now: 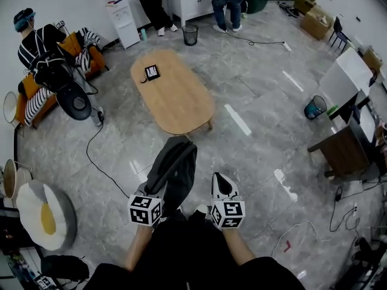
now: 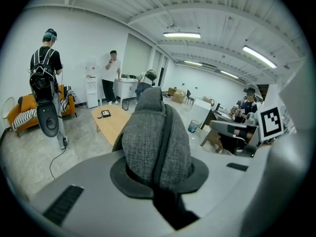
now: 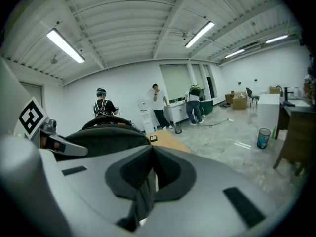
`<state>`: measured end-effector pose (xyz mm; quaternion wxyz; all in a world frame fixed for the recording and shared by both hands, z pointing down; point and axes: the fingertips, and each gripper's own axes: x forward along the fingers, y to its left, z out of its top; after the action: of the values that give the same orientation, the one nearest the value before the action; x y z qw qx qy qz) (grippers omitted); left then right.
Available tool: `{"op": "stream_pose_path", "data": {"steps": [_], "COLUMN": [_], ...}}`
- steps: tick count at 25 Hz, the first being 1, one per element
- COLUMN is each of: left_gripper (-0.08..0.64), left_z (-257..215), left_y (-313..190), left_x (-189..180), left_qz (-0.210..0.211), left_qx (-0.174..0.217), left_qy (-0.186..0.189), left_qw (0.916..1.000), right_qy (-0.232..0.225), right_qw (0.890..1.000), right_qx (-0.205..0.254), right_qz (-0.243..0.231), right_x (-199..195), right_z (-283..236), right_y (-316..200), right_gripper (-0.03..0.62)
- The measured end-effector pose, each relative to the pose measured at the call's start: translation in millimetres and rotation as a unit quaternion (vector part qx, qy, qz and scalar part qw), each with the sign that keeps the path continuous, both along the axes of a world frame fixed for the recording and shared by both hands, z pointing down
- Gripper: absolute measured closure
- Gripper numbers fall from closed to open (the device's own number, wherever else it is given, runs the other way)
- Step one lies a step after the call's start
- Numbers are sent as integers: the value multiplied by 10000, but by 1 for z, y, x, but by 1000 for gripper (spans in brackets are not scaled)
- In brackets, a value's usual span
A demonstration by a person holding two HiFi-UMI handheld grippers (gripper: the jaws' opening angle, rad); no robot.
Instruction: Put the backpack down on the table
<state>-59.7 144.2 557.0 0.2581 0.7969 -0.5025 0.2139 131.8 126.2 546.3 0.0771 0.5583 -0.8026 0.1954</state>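
Nearest, the left claw [image 2: 158, 181] is clamped on the grey backpack [image 1: 174, 169]. The bag hangs in the air in front of the person, above the floor [image 1: 254, 162] and short of the surface [image 1: 184, 104]. Just beside it, the right claw [image 1: 222, 185] has its jaws pressed together with nothing visible between them, so it takes no share of the load. The bag is lifted and held, but not yet put down; the approach and the lowering both look to be left. Ahead, the surface's near end is bare wood with room for the bag. A small black device [image 1: 152, 72] lies near its far left edge. A cable [image 1: 97, 153] trails on the floor off the near left corner, clear of the straight path.
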Motion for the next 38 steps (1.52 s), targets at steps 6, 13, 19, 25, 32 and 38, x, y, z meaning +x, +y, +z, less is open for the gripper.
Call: {"op": "stream_pose_path", "data": {"steps": [6,13,19,25,32,38], "left_gripper": [495,495,495,495,495,495], "left_z": [1,4,7,11,16,20], "left_y": [-4,-14,-33,-59,-96,-124], "left_x": [14,26,29,26,11,-4], "left_qz": [52,254,397,526,587,688], "left_qx": [-73,-86,-74,-102,-105,-93], "left_qy": [53,94,103,104,155,143], "left_qw": [9999,9996,9991,9985,9981,9975], "right_qy": [-7,69,164,265,353,414], "right_qw": [10000,9999,9998,9996,9994,9991], "right_qx": [-56,-96,-62,-34,16,41], "right_qz": [-62,-84,-34,-51,4,116], "right_x": [-2,-5,-6,-16,-31,-45], "right_z": [2,6,2,0,-2,-6], "right_y": [-4,-12,-31,-57,-94,-122], "right_gripper": [581,581,581,581,581,581]}}
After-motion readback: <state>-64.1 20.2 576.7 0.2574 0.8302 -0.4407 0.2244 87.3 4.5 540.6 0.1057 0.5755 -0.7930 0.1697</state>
